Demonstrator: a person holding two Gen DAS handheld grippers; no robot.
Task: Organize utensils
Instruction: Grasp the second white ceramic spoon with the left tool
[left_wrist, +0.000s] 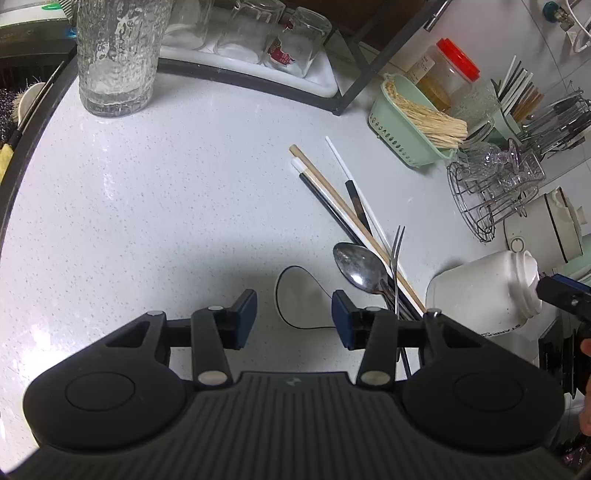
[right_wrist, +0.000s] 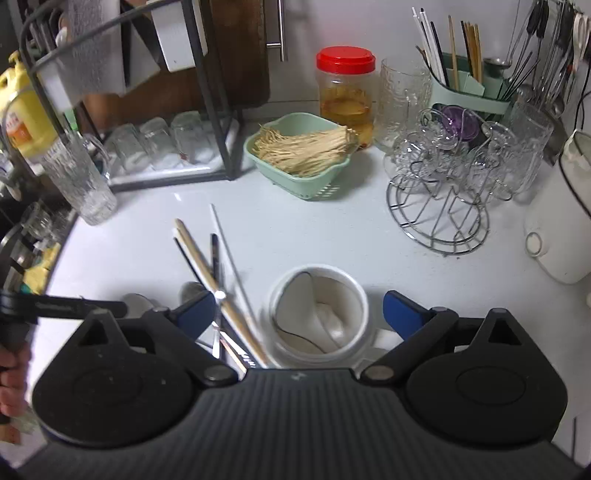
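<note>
Nearest the right wrist camera, the right gripper is hanging over a white container lying on its side with its mouth toward the lens. The blue fingers are standing wide on either side of its rim, not touching it, probably lining up to steady or right it as the receptacle for the loose pieces. The jaws are released, holding nothing.

At about nine o'clock from that container, just beside it, the loose utensils are lying in a crossed heap on the white counter: a metal spoon, a two-pronged fork and several chopsticks fanning toward eleven o'clock. They appear dumped rather than sorted, so none looks put away yet.

The left gripper is hovering over bare counter at roughly eight o'clock from the spoon, jaws partly apart and empty, with only a thin black loop on the counter between its pads. It seems to be waiting beside the heap for a pick.

Farther off, at one o'clock, a green utensil holder is standing against the wall, already keeping upright chopsticks; it is the likelier final home.
</note>
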